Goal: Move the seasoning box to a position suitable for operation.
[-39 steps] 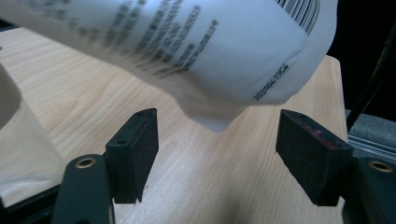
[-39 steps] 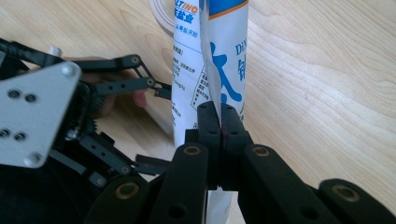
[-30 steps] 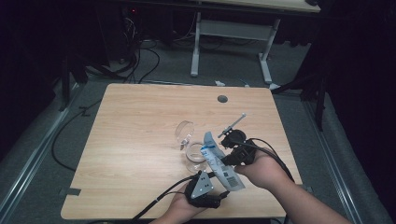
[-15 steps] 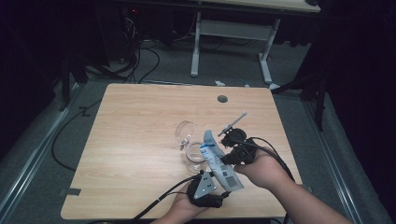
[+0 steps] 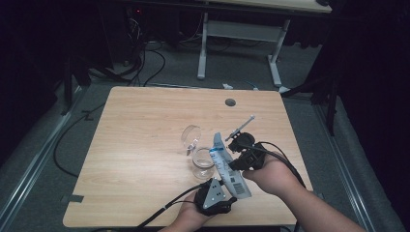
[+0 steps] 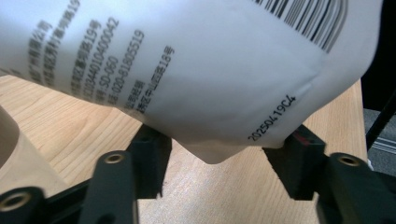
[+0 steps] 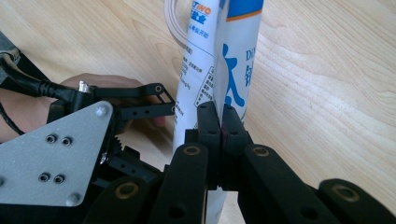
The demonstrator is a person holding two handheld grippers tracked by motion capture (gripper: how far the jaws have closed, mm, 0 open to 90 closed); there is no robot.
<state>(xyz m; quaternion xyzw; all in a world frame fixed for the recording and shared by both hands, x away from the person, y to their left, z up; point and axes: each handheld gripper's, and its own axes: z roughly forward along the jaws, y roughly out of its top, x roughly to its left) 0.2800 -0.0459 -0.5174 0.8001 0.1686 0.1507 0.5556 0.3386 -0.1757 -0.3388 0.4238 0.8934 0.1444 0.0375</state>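
Note:
A white and blue printed pouch (image 5: 223, 162) is held tilted above the wooden table (image 5: 145, 145), its top end over a small clear glass (image 5: 203, 166). My left gripper (image 5: 230, 187) grips the pouch's lower end; in the left gripper view the pouch (image 6: 187, 60) bulges between the two spread jaws of this gripper (image 6: 224, 154). My right gripper (image 5: 234, 157) comes in from the right. Its jaws (image 7: 222, 116) are pressed together on the pouch's side seam (image 7: 233, 46). The left gripper (image 7: 173, 108) is also seen there, at the pouch's other side.
A second clear glass (image 5: 192, 135) lies on its side just beyond the first. A thin stick (image 5: 240, 126) lies at the right of the glasses. A round cable hole (image 5: 230, 102) sits near the far edge. A desk frame (image 5: 241, 43) stands behind the table.
The right gripper and the pouch's top have edged slightly away from me. The left gripper has stayed where it was.

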